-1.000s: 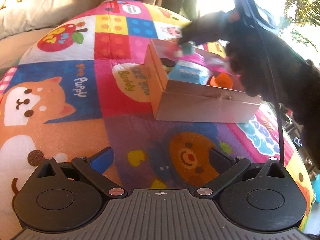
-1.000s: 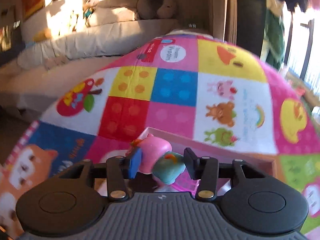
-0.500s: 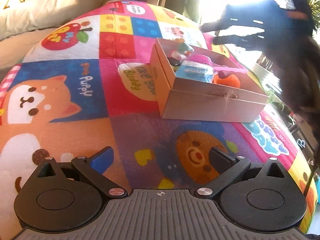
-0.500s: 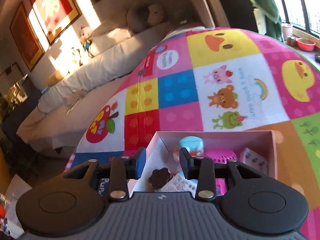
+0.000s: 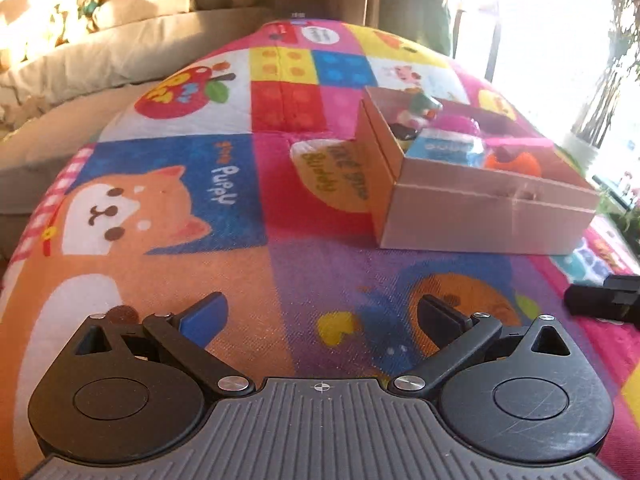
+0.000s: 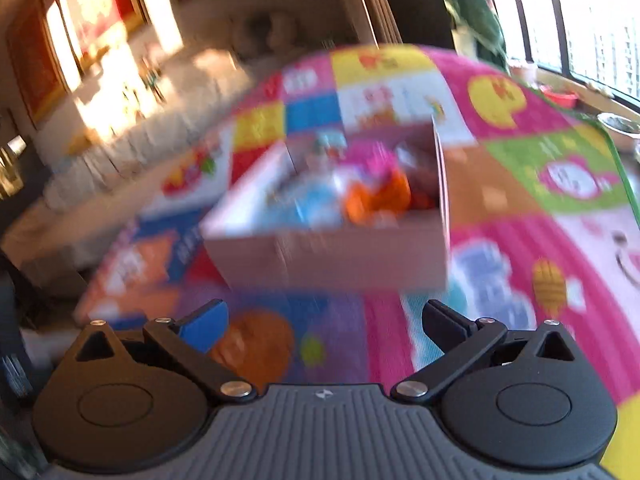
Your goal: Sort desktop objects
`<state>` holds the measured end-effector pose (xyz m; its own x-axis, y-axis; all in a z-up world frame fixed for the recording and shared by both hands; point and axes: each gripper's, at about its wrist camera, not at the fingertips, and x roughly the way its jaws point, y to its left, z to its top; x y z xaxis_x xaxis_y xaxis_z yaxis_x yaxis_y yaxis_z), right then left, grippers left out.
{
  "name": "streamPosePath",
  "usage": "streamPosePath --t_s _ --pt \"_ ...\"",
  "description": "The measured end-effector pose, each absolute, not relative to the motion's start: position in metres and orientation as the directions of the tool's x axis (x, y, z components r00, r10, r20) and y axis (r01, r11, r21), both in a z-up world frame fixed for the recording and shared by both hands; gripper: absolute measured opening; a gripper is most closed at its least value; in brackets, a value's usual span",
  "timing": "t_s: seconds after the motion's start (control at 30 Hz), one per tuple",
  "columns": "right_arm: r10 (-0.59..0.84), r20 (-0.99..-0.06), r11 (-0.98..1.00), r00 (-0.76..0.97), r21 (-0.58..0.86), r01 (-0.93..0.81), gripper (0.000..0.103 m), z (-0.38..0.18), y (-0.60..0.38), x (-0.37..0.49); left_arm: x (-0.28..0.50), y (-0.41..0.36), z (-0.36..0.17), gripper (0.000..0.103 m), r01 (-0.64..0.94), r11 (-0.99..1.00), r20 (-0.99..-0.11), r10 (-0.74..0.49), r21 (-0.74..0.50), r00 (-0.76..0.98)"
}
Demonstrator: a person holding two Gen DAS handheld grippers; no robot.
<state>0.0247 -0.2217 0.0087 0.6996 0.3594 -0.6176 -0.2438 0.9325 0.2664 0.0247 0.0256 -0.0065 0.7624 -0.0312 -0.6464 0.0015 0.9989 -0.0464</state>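
A pinkish cardboard box (image 5: 480, 216) stands on the colourful cartoon play mat (image 5: 240, 184), holding several small items: a blue packet (image 5: 448, 148), an orange toy (image 5: 516, 162), a magenta piece (image 5: 456, 122) and a small figure (image 5: 424, 106). My left gripper (image 5: 320, 316) is open and empty, low over the mat in front of the box. My right gripper (image 6: 324, 320) is open and empty, back from the box (image 6: 332, 256), which looks blurred in its view. Its finger tip shows at the right edge of the left wrist view (image 5: 600, 300).
A beige sofa with cushions and plush toys (image 5: 120, 52) runs along the mat's far left. A bright window with plants (image 5: 580, 60) is on the right. A bowl (image 6: 620, 126) sits past the mat's right edge.
My right gripper let go of the pink and teal toy into the box, opened wide and pulled back and down toward the near side. My left gripper stayed open and shifted only a little.
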Motion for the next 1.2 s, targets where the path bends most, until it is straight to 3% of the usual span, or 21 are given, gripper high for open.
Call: streamPosePath --t_s 0.3,0.67,1.2 --pt "0.181 -0.689 0.969 0.702 0.003 -0.247 0.103 -0.017 -0.187 0.023 0.013 0.017 -0.008 0.103 -0.032 0.999 -0.657 0.038 0.021 0.753" --pt "0.156 -0.63 0.981 0.761 0.012 -0.192 0.103 -0.024 -0.185 0.009 0.006 0.018 -0.009 0.103 -0.046 0.999 -0.649 0.046 0.017 0.759" --pt "0.175 -0.641 0.975 0.747 0.01 -0.22 0.103 -0.024 -0.183 0.03 0.006 0.019 -0.01 0.103 -0.046 0.999 -0.649 0.045 0.016 0.759"
